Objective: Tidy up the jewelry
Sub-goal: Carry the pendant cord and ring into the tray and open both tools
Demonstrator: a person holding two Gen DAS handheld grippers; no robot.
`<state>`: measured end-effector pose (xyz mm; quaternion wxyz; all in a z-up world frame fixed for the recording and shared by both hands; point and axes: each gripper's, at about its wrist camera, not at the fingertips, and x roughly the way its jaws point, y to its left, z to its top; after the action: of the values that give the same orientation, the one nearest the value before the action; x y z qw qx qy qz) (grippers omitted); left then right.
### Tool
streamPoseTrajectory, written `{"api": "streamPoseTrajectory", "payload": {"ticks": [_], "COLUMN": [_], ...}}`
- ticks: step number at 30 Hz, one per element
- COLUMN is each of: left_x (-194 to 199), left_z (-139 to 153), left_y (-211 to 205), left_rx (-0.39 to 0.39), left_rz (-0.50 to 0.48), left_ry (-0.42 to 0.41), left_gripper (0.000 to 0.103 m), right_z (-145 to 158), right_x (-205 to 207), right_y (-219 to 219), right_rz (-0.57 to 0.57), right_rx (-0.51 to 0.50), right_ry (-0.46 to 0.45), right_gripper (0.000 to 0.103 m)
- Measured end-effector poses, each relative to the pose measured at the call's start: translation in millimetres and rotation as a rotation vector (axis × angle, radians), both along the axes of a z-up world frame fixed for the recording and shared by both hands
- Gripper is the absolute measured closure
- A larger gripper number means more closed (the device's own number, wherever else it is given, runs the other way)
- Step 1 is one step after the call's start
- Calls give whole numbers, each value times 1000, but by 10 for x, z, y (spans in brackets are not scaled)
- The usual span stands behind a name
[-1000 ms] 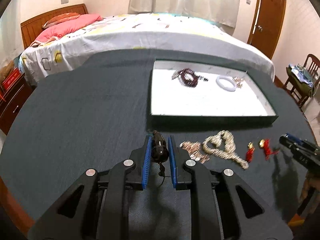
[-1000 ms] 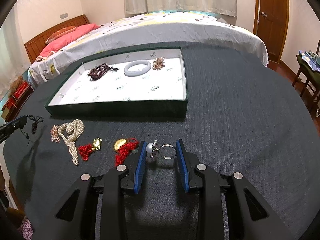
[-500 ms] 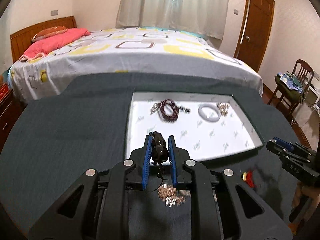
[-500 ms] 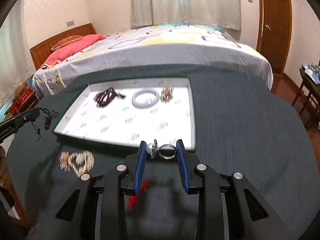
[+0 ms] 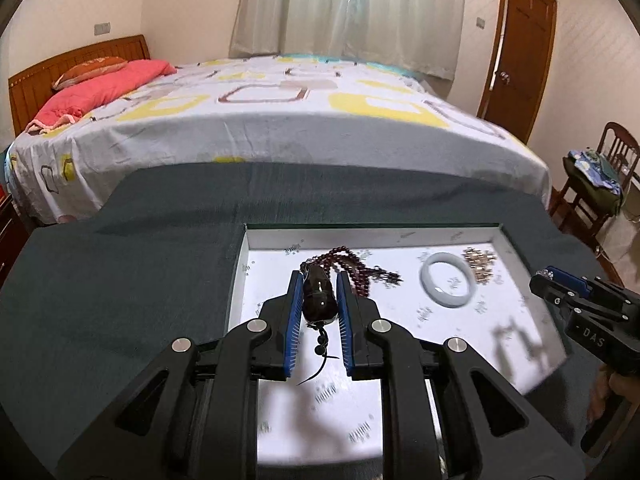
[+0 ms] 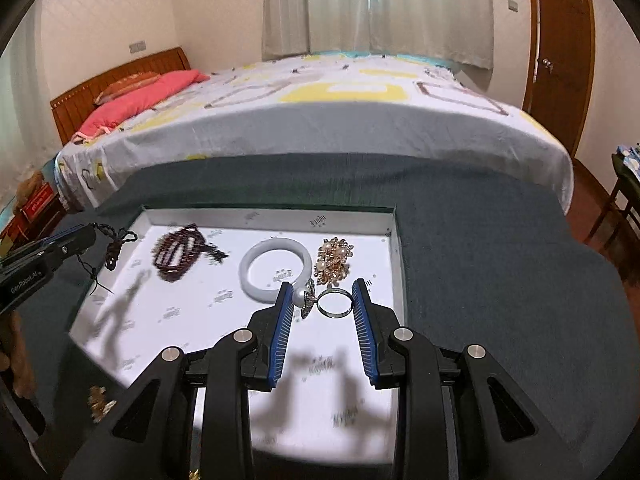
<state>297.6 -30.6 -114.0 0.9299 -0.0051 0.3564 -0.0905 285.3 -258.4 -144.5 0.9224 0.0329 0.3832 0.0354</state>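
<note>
Left hand-held gripper clamps a dark pendant over the tray, long axis running along the fingers, cord trailing back. Right hand-held gripper clamps a pearl ring crosswise above the tray, beside the white bangle.

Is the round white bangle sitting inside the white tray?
Yes, the round white bangle lies flat on the floor of the white tray, between the dark red bead string and the gold cluster.

tray near edge blurred | gold bits smeared, unclear | print on tray illegible
</note>
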Motion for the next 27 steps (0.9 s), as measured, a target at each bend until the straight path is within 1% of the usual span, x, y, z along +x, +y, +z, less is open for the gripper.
{"api": "streamPoseTrajectory", "payload": {"ticks": [4, 6, 11, 16, 18, 24, 26, 27], "left_x": [179, 255, 384, 444, 452, 477, 472, 476], "left_z": [-194, -288, -452, -515, -519, -550, -547, -549], "left_y": [3, -2, -24, -22, -28, -18, -17, -21], "left_rx": [4, 24, 51, 57, 73, 76, 79, 79], "left_rz": [10, 19, 26, 29, 29, 38, 41, 42], "left_ry": [49, 71, 120, 139, 143, 164, 161, 161], "left_gripper": [86, 86, 86, 86, 86, 86, 82, 77], "right_z": [-174, -228, -292, -341, -375, -384, -385, -384], "right_x": [176, 235, 353, 441, 458, 465, 458, 456], "right_y": [-33, -47, -28, 5, 5, 35, 38, 37], "right_rz": [-3, -4, -5, -8, -10, -7, -6, -4], "right_rx": [7, 5, -14, -42, -48, -73, -75, -73], "right_ry": [57, 82, 131, 167, 182, 186, 186, 185], "right_gripper": [72, 72, 72, 72, 72, 72, 72, 72]}}
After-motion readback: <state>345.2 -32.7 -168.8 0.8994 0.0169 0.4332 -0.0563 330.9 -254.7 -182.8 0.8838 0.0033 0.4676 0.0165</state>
